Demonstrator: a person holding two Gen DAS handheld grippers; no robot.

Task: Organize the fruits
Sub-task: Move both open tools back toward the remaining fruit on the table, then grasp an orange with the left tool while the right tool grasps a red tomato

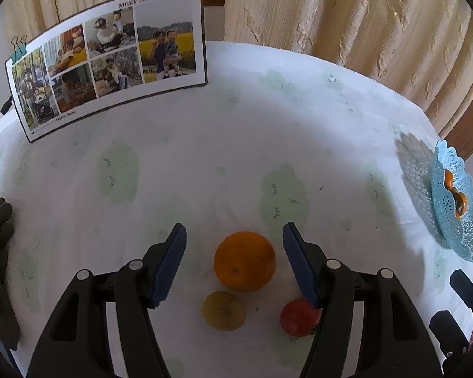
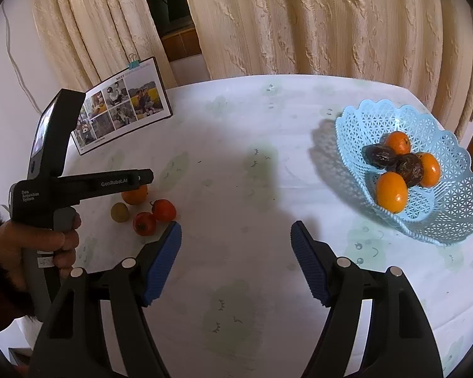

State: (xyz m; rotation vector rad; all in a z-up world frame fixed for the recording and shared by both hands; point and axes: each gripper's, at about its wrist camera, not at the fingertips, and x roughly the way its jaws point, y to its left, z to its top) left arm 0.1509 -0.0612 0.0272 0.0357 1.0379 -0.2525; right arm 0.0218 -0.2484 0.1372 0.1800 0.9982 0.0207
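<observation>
A big table [image 2: 252, 145] had a white cloth on it. A picture board [image 1: 110, 60] stood at the back. A blue basket [image 2: 451, 195] sat on the right side with three oranges and two dark fruits in it. The left gripper [image 1: 235, 239] was spread wide over a loose orange [image 1: 244, 260], not touching it. A yellow fruit [image 1: 224, 310] and a red fruit [image 1: 298, 316] lay just beside. The right gripper [image 2: 236, 236] was spread wide too, with nothing in it.

The left tool's [image 1: 235, 236] right finger hides part of the red fruit [image 1: 298, 316].
</observation>
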